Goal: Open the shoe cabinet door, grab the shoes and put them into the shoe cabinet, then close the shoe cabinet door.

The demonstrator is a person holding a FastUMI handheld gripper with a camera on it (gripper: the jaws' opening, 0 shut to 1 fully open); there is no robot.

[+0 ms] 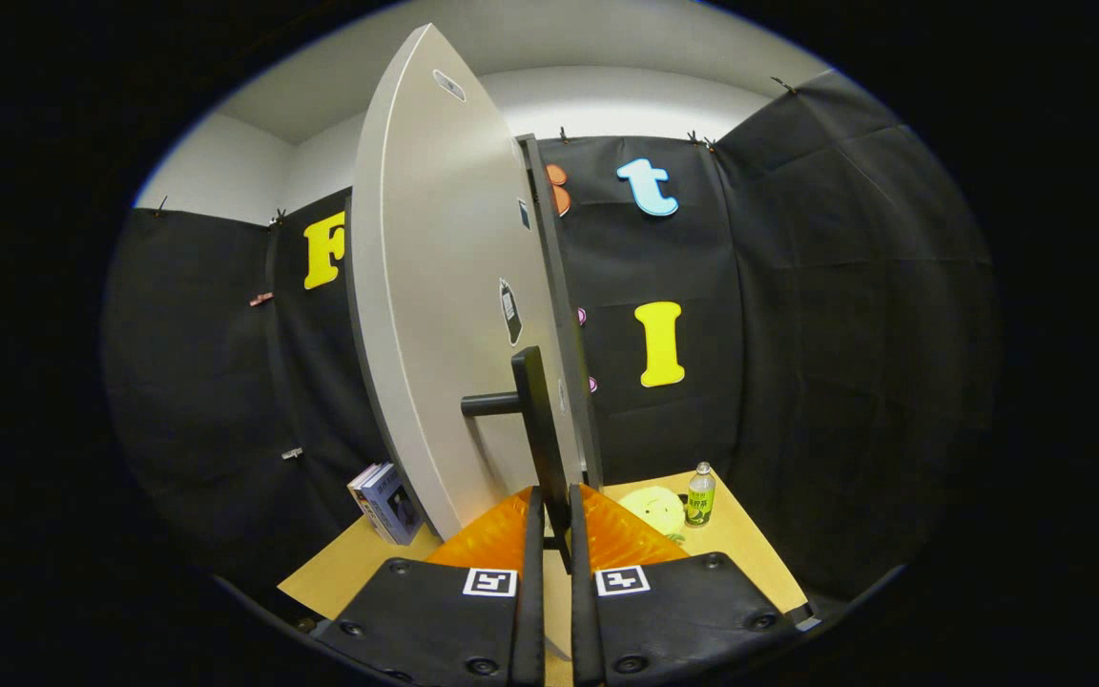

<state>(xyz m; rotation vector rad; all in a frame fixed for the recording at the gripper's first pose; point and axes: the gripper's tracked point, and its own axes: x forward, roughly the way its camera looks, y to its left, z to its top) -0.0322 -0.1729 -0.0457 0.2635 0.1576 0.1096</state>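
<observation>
Your tool is narrowed onto the black bar handle of the shoe cabinet door, both fingers pressing it, with the door swung out just ahead and a green bottle and yellow plush toy on the desk beyond to the right.

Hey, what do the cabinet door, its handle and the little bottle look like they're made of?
Cabinet door: likely painted or laminated board; flat, matte, pale grey with a darker edge. Handle, gripped between the orange fingers: probably metal or hard plastic, matte black, straight-edged. Bottle on the wooden table: seemingly clear plastic, with a white cap and green label.
</observation>
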